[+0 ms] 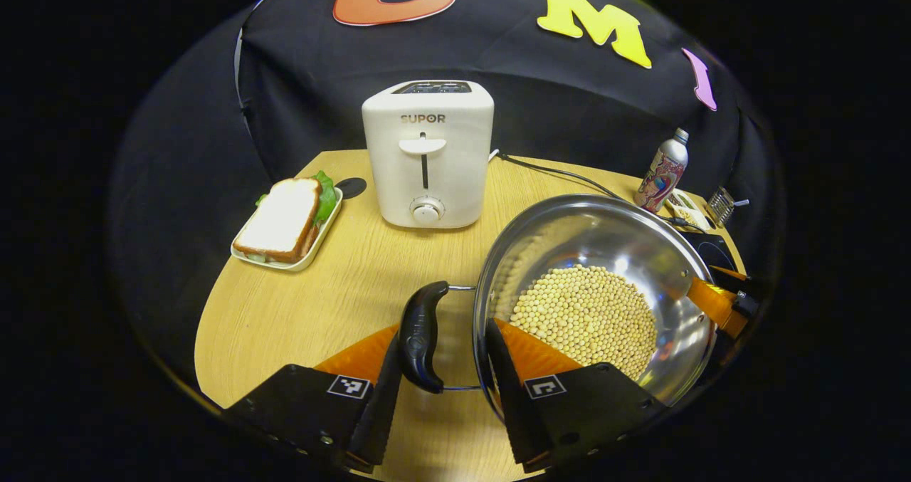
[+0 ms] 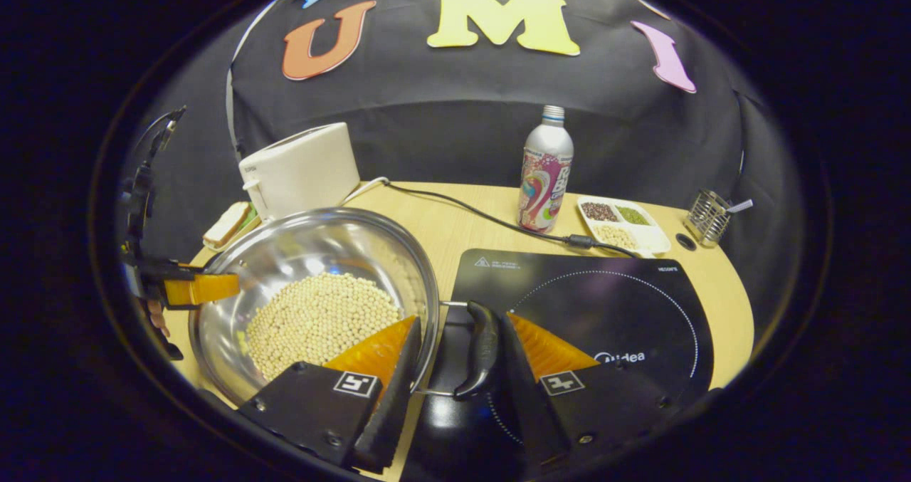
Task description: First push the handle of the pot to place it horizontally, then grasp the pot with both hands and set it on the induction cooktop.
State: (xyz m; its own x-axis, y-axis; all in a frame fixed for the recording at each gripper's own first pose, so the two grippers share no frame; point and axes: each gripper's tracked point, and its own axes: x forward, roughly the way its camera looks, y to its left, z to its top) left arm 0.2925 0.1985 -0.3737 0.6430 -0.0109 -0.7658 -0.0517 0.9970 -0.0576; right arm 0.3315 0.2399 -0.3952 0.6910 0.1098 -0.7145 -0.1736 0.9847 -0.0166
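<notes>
Left gripper (image 1: 443, 389) fingers (image 1: 384, 389) astride pot (image 1: 626, 233) handle (image 1: 421, 336).

- Pot (image 1: 626, 254): bright silver steel, mirror-like inside; its side handles (image 1: 421, 336) are glossy black on thin silver wire.
- Beans (image 1: 583, 318) in the pot: pale cream-yellow, finely dotted.
- Table (image 1: 341, 283): light yellowish wood with fine grain.
- Induction cooktop (image 2: 605, 311): glossy black, with a white dotted circle and small white markings.
- Toaster (image 1: 427, 154): cream-white, with a dark slot and dark top panel.
- Sandwich (image 1: 281, 222): white bread, brown crust, green leaf, on a pale tray.
- Bottle (image 2: 544, 172): silver, with a pink and multicoloured swirl.
- Divided tray (image 2: 626, 226): white, holding dark brown, green and pale grains.
- Cable (image 2: 484, 218): black.
- Wire holder (image 2: 706, 217): silver mesh.
</notes>
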